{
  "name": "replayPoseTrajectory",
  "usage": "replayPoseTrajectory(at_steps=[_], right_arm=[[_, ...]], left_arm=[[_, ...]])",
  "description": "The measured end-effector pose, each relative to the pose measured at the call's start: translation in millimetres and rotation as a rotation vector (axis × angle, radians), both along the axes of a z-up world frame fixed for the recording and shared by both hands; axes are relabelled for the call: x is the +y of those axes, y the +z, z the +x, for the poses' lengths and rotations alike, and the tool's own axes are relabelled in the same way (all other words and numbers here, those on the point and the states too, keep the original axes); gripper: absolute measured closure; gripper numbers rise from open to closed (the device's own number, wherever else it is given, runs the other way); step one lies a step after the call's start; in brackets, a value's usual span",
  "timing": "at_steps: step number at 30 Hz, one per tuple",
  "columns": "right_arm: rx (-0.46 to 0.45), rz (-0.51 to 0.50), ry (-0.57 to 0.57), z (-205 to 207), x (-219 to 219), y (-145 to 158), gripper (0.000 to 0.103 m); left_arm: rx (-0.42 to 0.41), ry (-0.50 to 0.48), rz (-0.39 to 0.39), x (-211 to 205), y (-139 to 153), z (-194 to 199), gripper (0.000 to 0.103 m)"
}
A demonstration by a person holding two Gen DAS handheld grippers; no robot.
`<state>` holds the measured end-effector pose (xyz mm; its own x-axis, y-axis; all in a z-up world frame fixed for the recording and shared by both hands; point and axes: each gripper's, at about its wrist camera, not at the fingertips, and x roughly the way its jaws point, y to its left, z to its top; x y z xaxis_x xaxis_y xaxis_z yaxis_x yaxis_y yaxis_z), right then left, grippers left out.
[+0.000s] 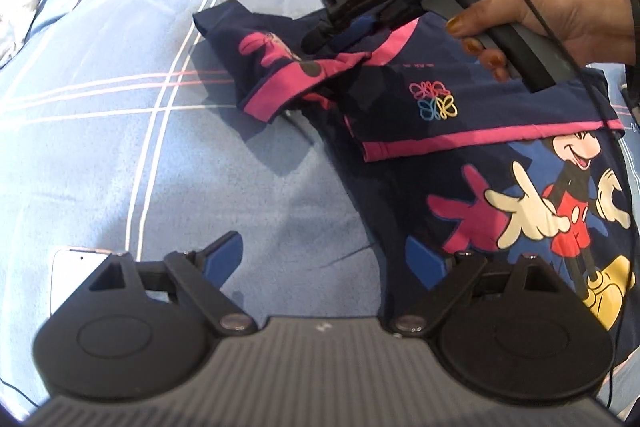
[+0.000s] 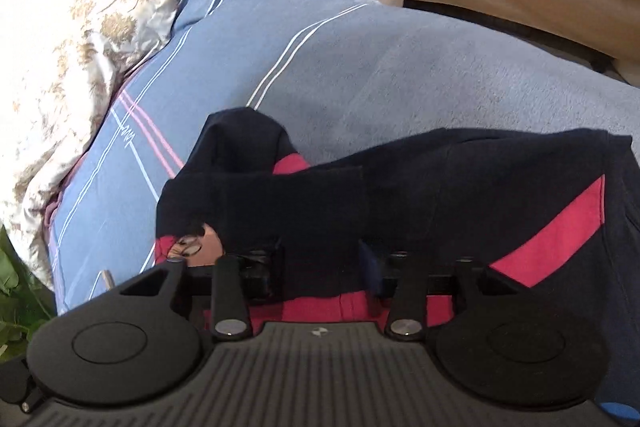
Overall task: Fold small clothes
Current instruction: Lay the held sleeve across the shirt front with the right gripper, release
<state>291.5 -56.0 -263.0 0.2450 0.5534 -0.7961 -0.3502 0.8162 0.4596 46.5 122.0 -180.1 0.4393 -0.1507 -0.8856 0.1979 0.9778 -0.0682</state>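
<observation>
nearest you, your left gripper (image 1: 324, 259) hovers with its jaws wide and nothing between them, above the side edge of the navy cotton t-shirt with pink trim and a cartoon mouse print (image 1: 440, 155), which lies on the blue bed sheet with white and pink check lines (image 1: 120, 99). further out, your right gripper (image 1: 320, 37) is down at the shirt's folded-over sleeve, near the pink cuff (image 1: 280, 83); its jaws are drawn narrow, and in its own view dark cloth drapes over them, but whether they pinch it you cannot tell for sure. your hand (image 1: 540, 15) grips its handle.

expect this shirt to be light, thin and limp: it will sag, wrinkle and slide on the sheet, and it won't break. take hold at the hems, cuffs or shoulder seams, where the doubled cloth gives more to pinch.

its top part is already turned down over the chest, pink band showing, with a small butterfly-loop emblem (image 1: 434, 101) on it. beyond lies a pale floral quilt (image 2: 80, 67).
</observation>
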Motion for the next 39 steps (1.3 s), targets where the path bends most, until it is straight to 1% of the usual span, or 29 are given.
replayPoseTrajectory(at_steps=[2, 5, 9, 11, 13, 14, 15, 17, 20, 22, 25, 28, 30, 32, 35, 39], right_arm=[[0.008, 0.013, -0.002, 2, 1, 1, 0.095], [-0.034, 0.014, -0.002, -1, 0, 13, 0.096], [-0.047, 0.034, -0.032, -3, -13, 30, 0.097], [-0.059, 0.061, -0.047, -6, -22, 49, 0.097], [-0.097, 0.071, -0.042, -14, -33, 76, 0.097], [-0.107, 0.078, -0.058, -18, -42, 90, 0.097], [-0.118, 0.090, -0.075, -23, -54, 104, 0.097], [-0.156, 0.062, -0.106, -37, -85, 126, 0.097], [-0.150, 0.003, -0.219, -63, -151, 141, 0.097], [-0.120, -0.042, -0.319, -80, -198, 145, 0.097], [-0.087, -0.094, -0.451, -108, -259, 142, 0.097], [-0.043, -0.081, -0.569, -136, -296, 137, 0.097], [-0.031, -0.070, -0.618, -150, -306, 137, 0.097], [-0.020, -0.051, -0.632, -158, -307, 137, 0.097], [-0.021, -0.027, -0.631, -167, -297, 150, 0.097], [-0.034, 0.032, -0.625, -176, -299, 169, 0.097]], left_arm=[[-0.009, -0.001, -0.005, 0, 3, 3, 0.014], [-0.021, -0.015, -0.001, -2, 6, 8, 0.014], [-0.022, -0.009, -0.009, -3, 7, 13, 0.014], [-0.029, -0.010, -0.016, -5, 8, 14, 0.014], [-0.045, -0.021, -0.032, -9, 11, 15, 0.014], [-0.056, -0.033, -0.038, -12, 13, 16, 0.014], [-0.066, -0.051, -0.042, -17, 14, 17, 0.014], [-0.078, -0.087, -0.054, -29, 17, 19, 0.014], [-0.094, -0.130, -0.078, -49, 22, 22, 0.014], [-0.096, -0.156, -0.090, -61, 24, 23, 0.014], [-0.093, -0.190, -0.097, -77, 24, 26, 0.013], [-0.091, -0.222, -0.091, -92, 23, 32, 0.013], [-0.092, -0.237, -0.089, -103, 23, 38, 0.013], [-0.095, -0.247, -0.089, -112, 23, 43, 0.013], [-0.097, -0.268, -0.076, -121, 21, 48, 0.013], [-0.100, -0.305, -0.059, -133, 7, 54, 0.013]])
